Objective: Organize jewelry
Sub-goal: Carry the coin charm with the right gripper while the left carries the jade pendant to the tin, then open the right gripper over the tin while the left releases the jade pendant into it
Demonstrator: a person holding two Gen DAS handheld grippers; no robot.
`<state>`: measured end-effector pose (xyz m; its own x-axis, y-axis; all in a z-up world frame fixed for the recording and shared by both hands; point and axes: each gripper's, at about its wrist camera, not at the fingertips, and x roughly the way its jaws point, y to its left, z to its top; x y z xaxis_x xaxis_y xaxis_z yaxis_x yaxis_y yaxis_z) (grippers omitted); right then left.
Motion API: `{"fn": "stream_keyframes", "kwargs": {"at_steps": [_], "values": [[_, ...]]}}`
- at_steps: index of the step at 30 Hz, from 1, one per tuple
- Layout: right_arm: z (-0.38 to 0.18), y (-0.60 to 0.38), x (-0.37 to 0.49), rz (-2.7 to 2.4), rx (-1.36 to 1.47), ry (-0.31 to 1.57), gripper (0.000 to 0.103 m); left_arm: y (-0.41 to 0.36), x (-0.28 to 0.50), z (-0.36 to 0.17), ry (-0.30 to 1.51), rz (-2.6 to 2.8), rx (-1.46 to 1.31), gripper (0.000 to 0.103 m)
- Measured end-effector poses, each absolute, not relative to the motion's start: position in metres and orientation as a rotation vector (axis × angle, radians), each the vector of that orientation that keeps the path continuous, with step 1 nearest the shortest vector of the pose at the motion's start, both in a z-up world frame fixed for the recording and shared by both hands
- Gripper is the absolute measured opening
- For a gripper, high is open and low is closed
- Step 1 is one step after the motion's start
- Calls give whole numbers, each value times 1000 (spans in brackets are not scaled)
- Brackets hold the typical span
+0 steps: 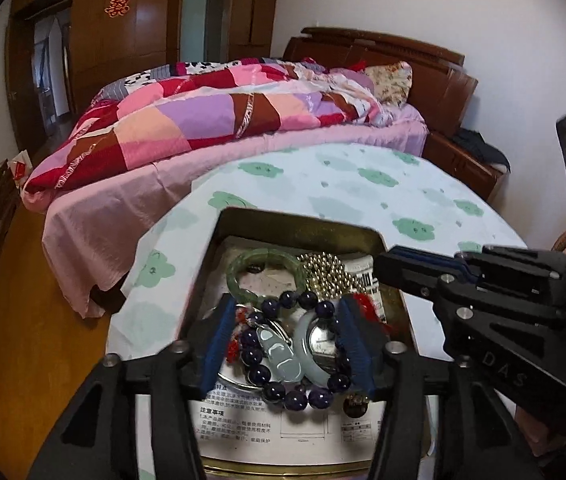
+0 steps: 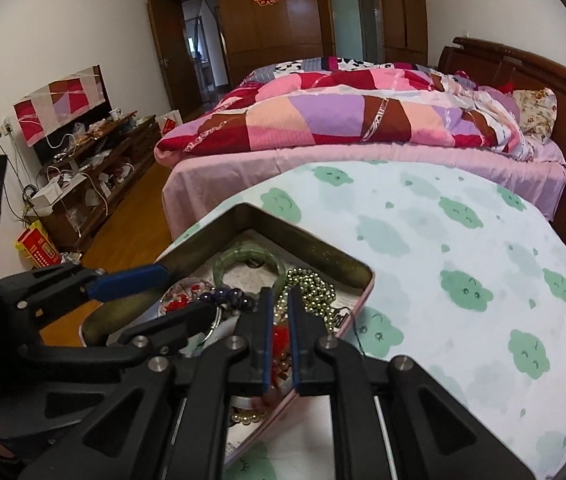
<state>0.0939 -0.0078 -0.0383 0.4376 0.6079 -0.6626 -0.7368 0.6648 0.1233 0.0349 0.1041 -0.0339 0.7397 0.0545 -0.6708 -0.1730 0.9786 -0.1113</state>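
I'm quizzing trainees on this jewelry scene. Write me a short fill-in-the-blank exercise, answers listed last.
1. The jewelry lies inside a metal ____ on the table.
2. The bangle at the far end is ____ in color.
3. The left gripper straddles a bracelet of dark ____ beads.
4. The tablecloth is printed with green ____.

Answers: tin; green; purple; clouds

Dull brassy metal tin [image 1: 303,222]; glossy dark glass-like beads [image 1: 297,394]; polished green bangle [image 1: 265,258]; matt printed cloth on the worktop [image 2: 463,248]; glossy wood wardrobe [image 2: 303,20].
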Motion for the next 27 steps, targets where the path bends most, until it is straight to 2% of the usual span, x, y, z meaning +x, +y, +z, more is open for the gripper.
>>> {"fn": "stream_keyframes", "kwargs": {"at_steps": [2,4,7,19,27], "values": [[-36,-10,93,827,-191,733,15,105,32,-30,715,133,-176,67],[-34,-14,93,814,-182,735,27,106,31,-27,708,131,-181,68],[-30,-22,94,793,-171,731,40,105,27,-23,701,130,-179,68],[-16,-37,80,741,-172,682,50,105,15,-6,667,158,-166,69],[-13,-48,77,729,-152,671,51,105,11,1,652,165,-161,69]]}}
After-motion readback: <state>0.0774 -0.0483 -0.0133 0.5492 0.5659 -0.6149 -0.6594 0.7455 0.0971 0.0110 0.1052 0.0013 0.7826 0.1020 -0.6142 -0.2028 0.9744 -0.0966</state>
